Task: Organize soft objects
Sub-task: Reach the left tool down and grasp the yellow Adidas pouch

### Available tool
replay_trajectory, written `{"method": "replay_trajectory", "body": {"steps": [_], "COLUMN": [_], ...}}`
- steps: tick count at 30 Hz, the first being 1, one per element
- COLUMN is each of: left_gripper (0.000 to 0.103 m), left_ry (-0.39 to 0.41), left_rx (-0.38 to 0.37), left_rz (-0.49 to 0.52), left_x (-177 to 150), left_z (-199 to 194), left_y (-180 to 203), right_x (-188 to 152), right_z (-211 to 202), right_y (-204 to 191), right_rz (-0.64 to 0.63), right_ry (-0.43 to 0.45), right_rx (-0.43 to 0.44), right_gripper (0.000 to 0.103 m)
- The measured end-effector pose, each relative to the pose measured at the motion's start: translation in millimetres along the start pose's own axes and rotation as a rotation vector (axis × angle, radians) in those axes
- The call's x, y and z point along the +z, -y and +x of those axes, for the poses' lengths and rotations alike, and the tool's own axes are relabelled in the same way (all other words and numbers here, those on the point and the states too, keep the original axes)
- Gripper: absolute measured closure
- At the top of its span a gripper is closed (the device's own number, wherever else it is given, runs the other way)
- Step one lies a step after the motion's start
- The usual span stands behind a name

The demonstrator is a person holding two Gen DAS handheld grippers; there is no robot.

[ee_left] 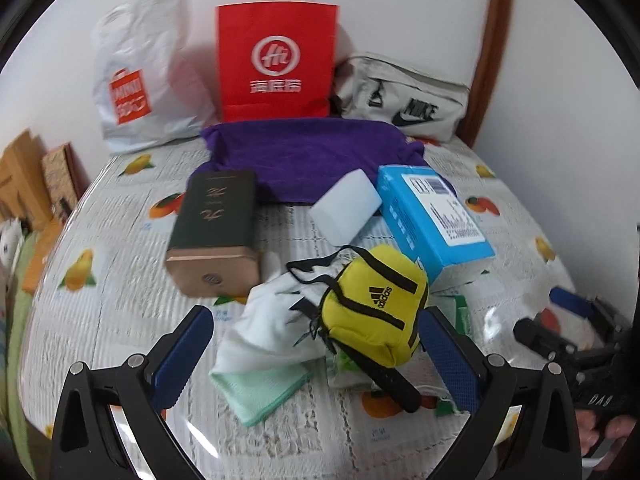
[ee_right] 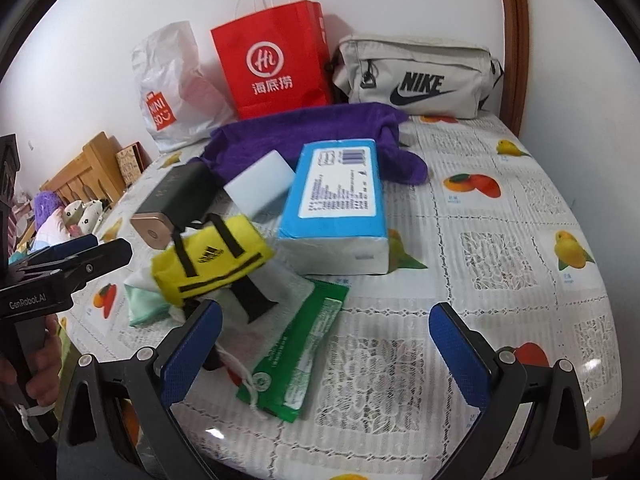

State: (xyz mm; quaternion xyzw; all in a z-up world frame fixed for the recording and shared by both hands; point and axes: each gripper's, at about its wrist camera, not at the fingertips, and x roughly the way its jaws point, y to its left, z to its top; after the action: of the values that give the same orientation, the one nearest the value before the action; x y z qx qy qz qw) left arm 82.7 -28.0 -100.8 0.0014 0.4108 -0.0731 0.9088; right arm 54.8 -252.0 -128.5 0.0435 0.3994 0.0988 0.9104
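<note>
A small yellow Adidas pouch (ee_left: 374, 306) (ee_right: 212, 262) lies on a white drawstring bag (ee_left: 266, 326) and a mint-green cloth (ee_left: 260, 390) near the table's front. My left gripper (ee_left: 316, 358) is open, its blue pads on either side of this pile, not touching it. My right gripper (ee_right: 326, 354) is open and empty over a green packet (ee_right: 300, 356). A purple towel (ee_left: 308, 154) (ee_right: 304, 140), a white sponge block (ee_left: 346, 204) (ee_right: 260, 186) and a blue tissue pack (ee_left: 434, 220) (ee_right: 336, 204) lie behind.
A dark green box (ee_left: 216, 232) with a copper end lies left of the pile. A red paper bag (ee_left: 276, 60), a white Miniso plastic bag (ee_left: 140, 76) and a grey Nike bag (ee_left: 404, 98) stand along the wall. The table (ee_right: 500, 248) has a fruit-print cover.
</note>
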Motion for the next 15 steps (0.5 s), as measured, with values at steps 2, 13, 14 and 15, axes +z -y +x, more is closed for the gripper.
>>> {"method": "replay_trajectory", "body": {"steps": [2, 13, 14, 15], "left_gripper": [0.0, 0.0, 0.0, 0.0], "left_ry": [-0.018, -0.121, -0.12, -0.119], "left_rx": [-0.001, -0.034, -0.034, -0.035], "left_rz": [0.044, 0.177, 0.184, 0.188], "left_x": [0.2, -4.7, -5.5, -6.4], "left_z": [10.0, 56.4, 57.8, 58.7], "left_y": [7.3, 33.6, 34.9, 35.7], "right_x": [0.4, -0.8, -1.0, -1.5], "right_z": [5.3, 35.8, 38.7, 40.0], "right_y": [5.5, 30.8, 31.9, 32.4], "right_rz": [0.015, 0.07, 0.072, 0.073], "right_ry": [-0.01, -0.064, -0.072, -0.075], "right_rx": [-0.001, 0.002, 0.001, -0.001], "right_gripper": [0.001, 0.001, 0.001, 0.001]}}
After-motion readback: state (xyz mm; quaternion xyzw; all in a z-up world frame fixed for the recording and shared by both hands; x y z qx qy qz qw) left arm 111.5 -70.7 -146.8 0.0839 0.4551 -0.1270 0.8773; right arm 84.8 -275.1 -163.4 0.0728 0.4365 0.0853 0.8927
